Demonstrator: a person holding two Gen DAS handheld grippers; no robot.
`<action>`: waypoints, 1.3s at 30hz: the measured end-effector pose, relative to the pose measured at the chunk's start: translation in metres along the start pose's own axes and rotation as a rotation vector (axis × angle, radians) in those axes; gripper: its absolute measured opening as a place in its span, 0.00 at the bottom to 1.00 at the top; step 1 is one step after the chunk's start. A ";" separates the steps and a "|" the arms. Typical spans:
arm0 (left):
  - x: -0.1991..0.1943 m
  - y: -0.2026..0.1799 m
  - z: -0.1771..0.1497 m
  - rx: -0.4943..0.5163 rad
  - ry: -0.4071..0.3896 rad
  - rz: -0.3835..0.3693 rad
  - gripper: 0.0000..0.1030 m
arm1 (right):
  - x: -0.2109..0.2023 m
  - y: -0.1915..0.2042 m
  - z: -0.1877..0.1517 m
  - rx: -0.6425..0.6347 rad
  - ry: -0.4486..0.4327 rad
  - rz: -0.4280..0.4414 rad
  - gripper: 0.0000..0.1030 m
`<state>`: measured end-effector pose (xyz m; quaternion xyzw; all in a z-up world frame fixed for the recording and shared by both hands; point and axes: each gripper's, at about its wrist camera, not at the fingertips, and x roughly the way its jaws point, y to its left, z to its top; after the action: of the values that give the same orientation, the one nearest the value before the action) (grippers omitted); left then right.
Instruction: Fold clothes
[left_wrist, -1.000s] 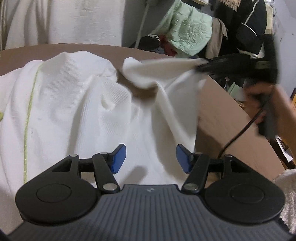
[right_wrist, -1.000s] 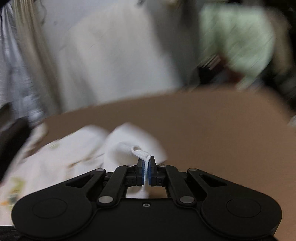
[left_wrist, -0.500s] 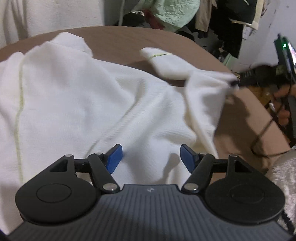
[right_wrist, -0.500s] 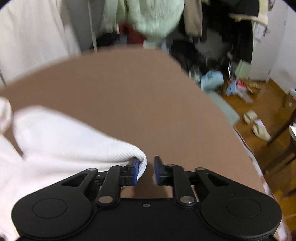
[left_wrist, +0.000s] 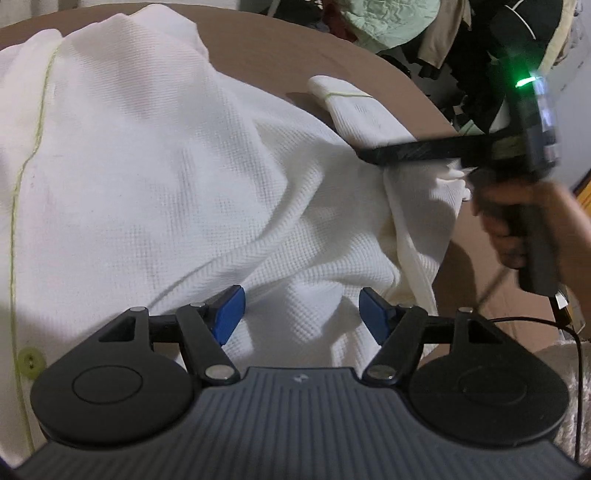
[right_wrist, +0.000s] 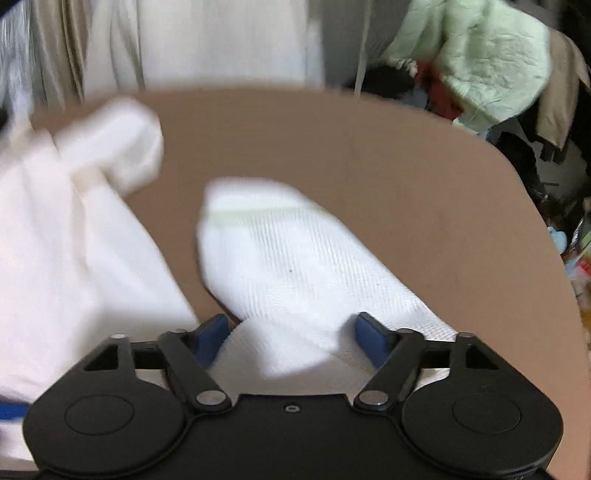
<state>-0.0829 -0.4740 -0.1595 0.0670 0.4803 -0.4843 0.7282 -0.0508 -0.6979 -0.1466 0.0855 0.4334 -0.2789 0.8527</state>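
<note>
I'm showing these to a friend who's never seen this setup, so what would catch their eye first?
The big white waffle-knit garment spread across the brown table fills most of the left wrist view, with a yellow-green seam down its left side. The left tool hangs open over its near edge. In the right wrist view the right tool, also open, has the sleeve lying between its blue pads.

No words, brand names, labels or numbers can be read anywhere in either wrist view.
</note>
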 end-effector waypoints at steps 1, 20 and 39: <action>-0.001 0.000 -0.001 -0.003 -0.001 0.007 0.66 | 0.008 0.001 0.000 -0.039 0.004 -0.041 0.52; -0.046 -0.007 0.008 0.102 0.004 0.105 0.65 | -0.114 -0.100 -0.065 0.281 -0.153 -0.010 0.08; 0.008 -0.082 -0.013 0.461 0.126 0.047 0.85 | -0.127 -0.118 -0.122 0.129 0.044 0.039 0.48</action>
<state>-0.1539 -0.5147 -0.1422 0.2727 0.4000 -0.5588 0.6734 -0.2592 -0.6974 -0.1097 0.1550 0.4315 -0.2878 0.8408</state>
